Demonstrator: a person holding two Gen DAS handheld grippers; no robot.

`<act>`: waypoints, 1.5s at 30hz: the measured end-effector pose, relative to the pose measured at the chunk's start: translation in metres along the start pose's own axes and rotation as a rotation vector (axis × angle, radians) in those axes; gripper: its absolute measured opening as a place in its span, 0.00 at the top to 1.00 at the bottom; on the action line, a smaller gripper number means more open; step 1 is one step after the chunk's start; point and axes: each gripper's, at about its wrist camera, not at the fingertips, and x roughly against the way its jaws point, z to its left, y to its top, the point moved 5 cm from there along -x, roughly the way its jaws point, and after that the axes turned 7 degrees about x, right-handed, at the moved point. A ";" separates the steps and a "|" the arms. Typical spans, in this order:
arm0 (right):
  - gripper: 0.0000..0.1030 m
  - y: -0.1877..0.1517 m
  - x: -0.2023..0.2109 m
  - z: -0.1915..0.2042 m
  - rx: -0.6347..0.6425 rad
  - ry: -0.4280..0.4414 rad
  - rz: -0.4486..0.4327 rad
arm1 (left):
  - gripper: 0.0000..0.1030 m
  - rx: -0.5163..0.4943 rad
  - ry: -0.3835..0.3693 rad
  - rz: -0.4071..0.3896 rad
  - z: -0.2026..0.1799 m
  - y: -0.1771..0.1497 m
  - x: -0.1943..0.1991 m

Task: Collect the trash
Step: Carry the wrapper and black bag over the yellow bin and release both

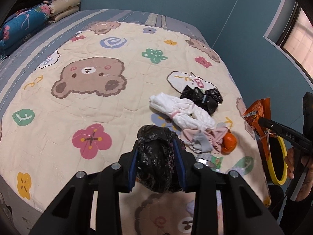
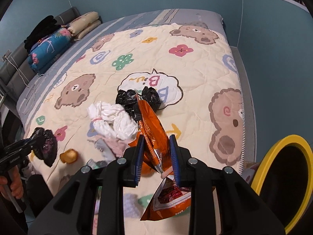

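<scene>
Over the near edge of the bed, through the left wrist camera, I see my left gripper (image 1: 158, 162) partly closed, its blue pads (image 1: 134, 169) pressing both sides of a crumpled black plastic bag (image 1: 156, 156) held clear above the bear-print quilt (image 1: 78, 101). Beyond it, toward the right, more trash lies on the quilt: a knotted white plastic bag (image 1: 182, 110), a second black bag (image 1: 203, 98) just behind it, some pink and grey fabric scraps (image 1: 203, 139), and an orange peel (image 1: 228, 143) touching those scraps. A small green wrapper (image 1: 215, 161) sits near the gripper's right finger. At the far right my right gripper (image 1: 262, 122) pinches an orange snack bag (image 1: 258, 113), with a yellow-rimmed bin (image 1: 282, 150) below it beside the bed. A hand (image 1: 293, 160) grips that tool's handle. Folded bedding (image 1: 39, 15) is stacked at the far left corner

From the right wrist camera, my right gripper (image 2: 156, 152) is closed nearly all the way, its pads clamped on the orange snack bag (image 2: 150, 129), which stands up between them, its other end hanging below the fingers. The white plastic bag (image 2: 113, 119) and the black bag (image 2: 137, 99) lie just beyond on the quilt (image 2: 195, 74). The yellow-rimmed bin (image 2: 270, 152) is at the near right, off the bed's edge. On the left, my left gripper (image 2: 31, 141) holds its crumpled black bag (image 2: 45, 148) up, with the orange peel (image 2: 68, 155) on the quilt near it
</scene>
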 end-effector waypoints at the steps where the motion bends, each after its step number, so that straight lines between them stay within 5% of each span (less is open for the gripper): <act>1: 0.76 -0.001 0.005 0.000 0.000 0.001 -0.005 | 0.70 -0.004 -0.005 -0.001 -0.004 0.000 0.001; 31: 0.76 -0.009 0.204 -0.148 -0.166 -0.157 -0.288 | 0.69 -0.316 -0.253 -0.089 -0.264 0.021 0.044; 45: 0.76 -0.041 0.222 -0.237 -0.310 -0.211 -0.302 | 0.69 -0.396 -0.339 0.013 -0.360 -0.009 -0.010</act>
